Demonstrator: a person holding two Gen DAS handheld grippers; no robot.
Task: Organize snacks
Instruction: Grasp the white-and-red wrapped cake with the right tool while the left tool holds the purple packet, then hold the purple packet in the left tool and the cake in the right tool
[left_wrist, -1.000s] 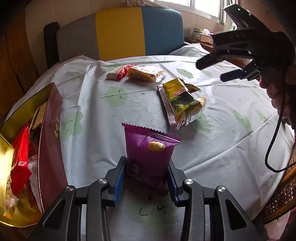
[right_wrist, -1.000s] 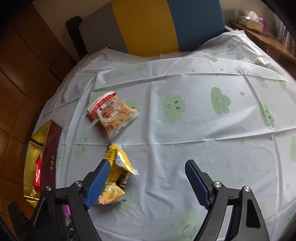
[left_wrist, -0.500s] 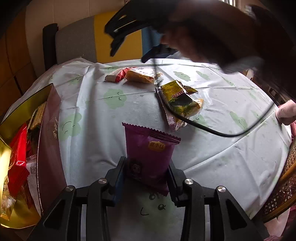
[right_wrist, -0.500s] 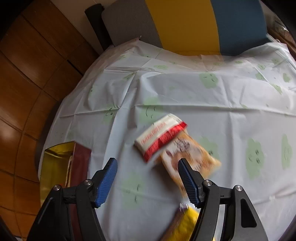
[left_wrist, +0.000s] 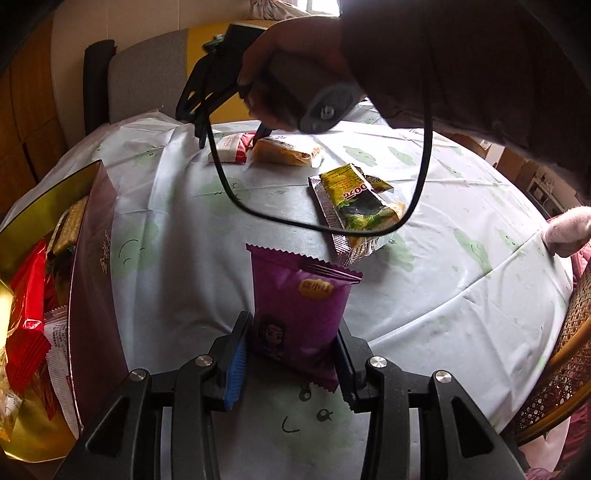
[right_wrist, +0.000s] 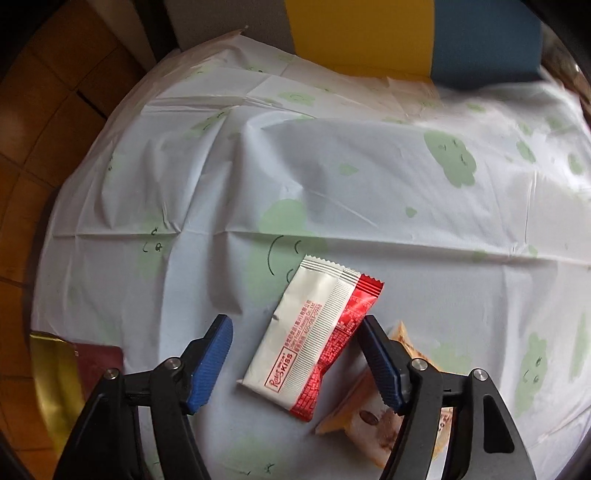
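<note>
My left gripper (left_wrist: 291, 325) is shut on a purple snack packet (left_wrist: 299, 306), holding it upright just above the cloud-print tablecloth (left_wrist: 461, 295). At the far side, my right gripper (left_wrist: 232, 134) points steeply down over a white-and-red packet (left_wrist: 229, 147). In the right wrist view that packet (right_wrist: 314, 339) lies flat between the open jaws of the gripper (right_wrist: 293, 321). The left pad stands clear of it and the right pad is close to its red edge. An orange packet (right_wrist: 365, 413) lies partly under the right finger. A yellow-green packet (left_wrist: 354, 199) rests on a silver one (left_wrist: 332, 221).
A maroon box with a gold lining (left_wrist: 92, 258) stands at the left table edge, holding several snacks. The right gripper's black cable (left_wrist: 258, 214) hangs over the table's middle. A grey, yellow and blue chair back (right_wrist: 354, 33) is behind; a wicker chair (left_wrist: 565, 362) is at right.
The right gripper has swung left from the yellow-green packet to over the white-and-red packet, and its jaws have narrowed. The left gripper has kept still with the purple packet.
</note>
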